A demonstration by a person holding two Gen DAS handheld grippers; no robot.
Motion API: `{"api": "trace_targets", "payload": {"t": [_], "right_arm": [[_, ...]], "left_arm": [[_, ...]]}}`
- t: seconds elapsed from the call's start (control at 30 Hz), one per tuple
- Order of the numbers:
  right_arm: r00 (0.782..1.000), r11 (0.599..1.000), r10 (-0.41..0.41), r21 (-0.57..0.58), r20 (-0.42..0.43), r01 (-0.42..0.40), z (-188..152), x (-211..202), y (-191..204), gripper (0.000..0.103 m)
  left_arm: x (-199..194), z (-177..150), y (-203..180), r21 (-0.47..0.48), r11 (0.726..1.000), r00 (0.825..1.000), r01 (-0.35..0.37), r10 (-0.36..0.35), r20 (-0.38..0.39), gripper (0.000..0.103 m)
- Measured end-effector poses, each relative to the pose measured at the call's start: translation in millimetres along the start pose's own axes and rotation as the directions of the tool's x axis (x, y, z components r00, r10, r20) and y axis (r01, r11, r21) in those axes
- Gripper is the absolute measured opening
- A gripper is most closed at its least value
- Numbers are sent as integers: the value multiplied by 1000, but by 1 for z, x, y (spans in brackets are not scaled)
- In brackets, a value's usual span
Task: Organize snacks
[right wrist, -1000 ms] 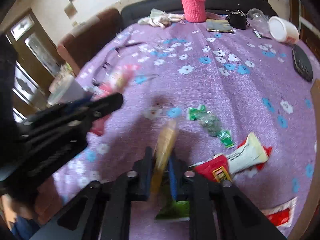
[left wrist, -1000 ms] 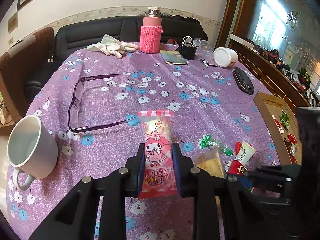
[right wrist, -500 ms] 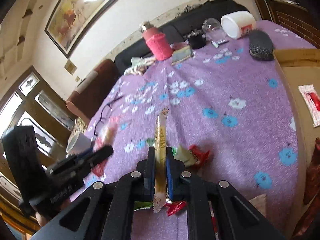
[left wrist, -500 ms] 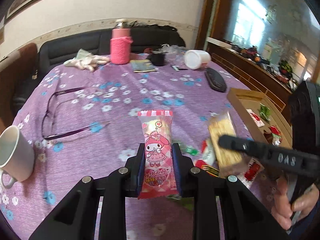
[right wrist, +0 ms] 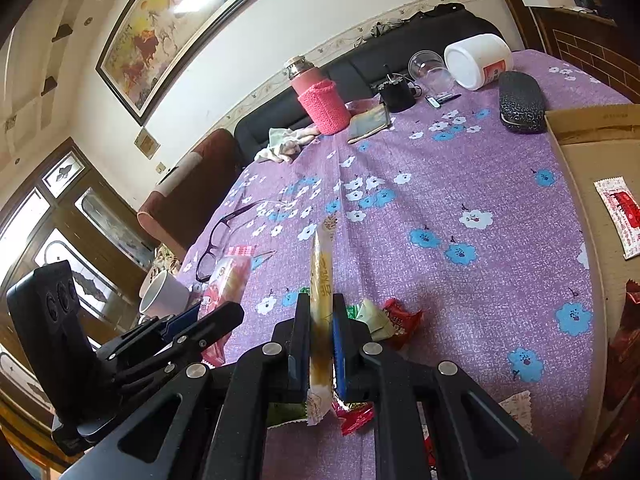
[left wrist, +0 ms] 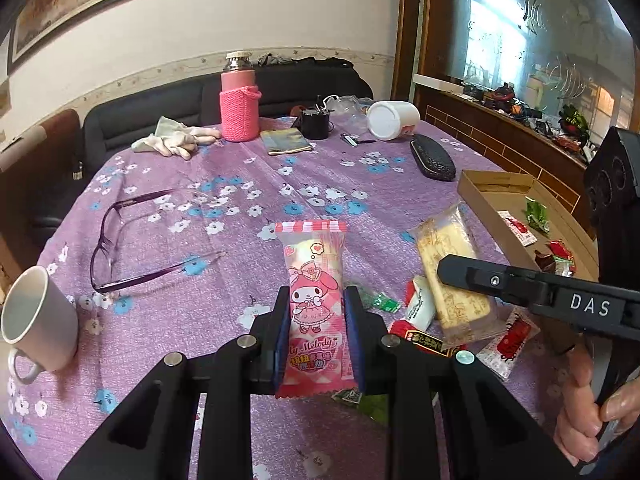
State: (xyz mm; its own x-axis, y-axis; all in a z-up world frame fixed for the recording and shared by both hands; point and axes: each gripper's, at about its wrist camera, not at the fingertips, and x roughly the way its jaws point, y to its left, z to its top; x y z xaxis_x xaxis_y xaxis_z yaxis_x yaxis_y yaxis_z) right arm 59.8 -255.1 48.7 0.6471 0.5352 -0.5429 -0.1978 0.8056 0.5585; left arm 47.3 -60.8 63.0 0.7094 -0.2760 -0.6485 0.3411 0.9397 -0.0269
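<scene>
holding a pink snack pack [left wrist: 314, 304], left gripper [left wrist: 316, 332] is clamped; right gripper [right wrist: 321, 340] pinches a yellow wafer pack [right wrist: 321, 292]. cardboard box [left wrist: 480, 192], right of frame, holds few sweets; loose wrappers [left wrist: 416, 312] remain centre-table.

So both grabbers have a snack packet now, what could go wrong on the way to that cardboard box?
The right gripper pinches the yellow biscuit packet edge-on by its lower part, so the long free end could swing or slip out. The left gripper holds the pink packet low too, which may tilt. The cardboard box sits at the table's right edge, and loose candies lie in between, so a low sweep might scatter them.
</scene>
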Motion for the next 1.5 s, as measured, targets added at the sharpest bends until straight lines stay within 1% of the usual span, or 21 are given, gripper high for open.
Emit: {"api": "trace_targets", "payload": {"t": [0.17,0.27,0.47,0.57,0.93,1.5], "right_arm": [[1000,1000,-15,-12,7,15,0,2,1,10],[1000,1000,-20,-13,9,20,1,3,0,10],[1000,1000,-21,-17,9,21,2,4,0,10],[1000,1000,-20,-8,7,20,2,4,-2,10],[1000,1000,-11,7,5,11,1,3,-4,10],[1000,1000,-10,16,17,9,0,-1,-4,10]], "left_arm": [[0,2,1,5,1000,999,-31,31,15,24],[-1,2,1,19,997,997,-69,68,31,24],[1,2,-2,47,994,994,-102,101,40,24],[1,1,-5,58,993,994,-103,100,40,24],[1,-3,-13,110,981,986,-157,150,71,25],[1,-5,-15,117,979,984,-168,160,76,25]]}}
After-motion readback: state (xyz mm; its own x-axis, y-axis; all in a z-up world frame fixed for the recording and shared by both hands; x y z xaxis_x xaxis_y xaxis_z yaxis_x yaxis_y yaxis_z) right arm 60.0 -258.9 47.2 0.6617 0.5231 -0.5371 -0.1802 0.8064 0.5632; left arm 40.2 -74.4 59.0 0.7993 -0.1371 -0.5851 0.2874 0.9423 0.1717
